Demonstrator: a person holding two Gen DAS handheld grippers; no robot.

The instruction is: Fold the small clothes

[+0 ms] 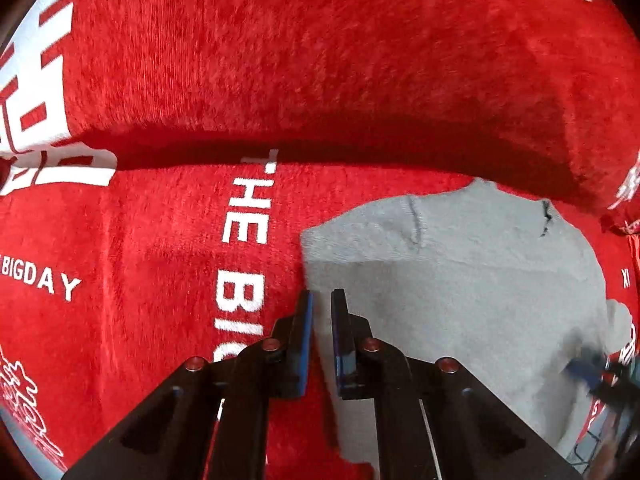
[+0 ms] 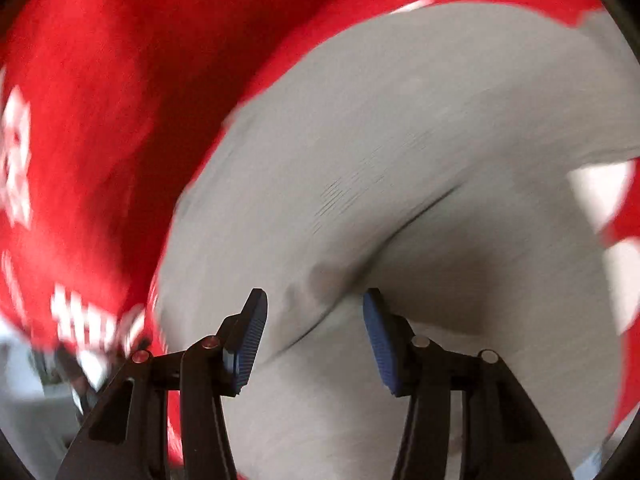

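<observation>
A small grey garment (image 1: 460,272) lies on a red plush blanket (image 1: 160,240) printed with white letters. My left gripper (image 1: 322,294) points down at the garment's left edge. Its blue pads are nearly together, with that grey edge caught between them. In the right wrist view the picture is blurred by motion. There the grey garment (image 2: 400,140) fills the middle, with a raised crease running down toward the fingers. My right gripper (image 2: 316,296) hangs over it with its pads wide apart and nothing pressed between them. The right gripper (image 1: 592,376) also shows as a blur at the garment's right side.
The red blanket (image 2: 100,120) rises in a thick fold (image 1: 320,80) behind the garment, with a dark shadow under it. White lettering "THE BIG" (image 1: 244,240) runs just left of the garment. A pale surface (image 2: 24,400) shows at the lower left.
</observation>
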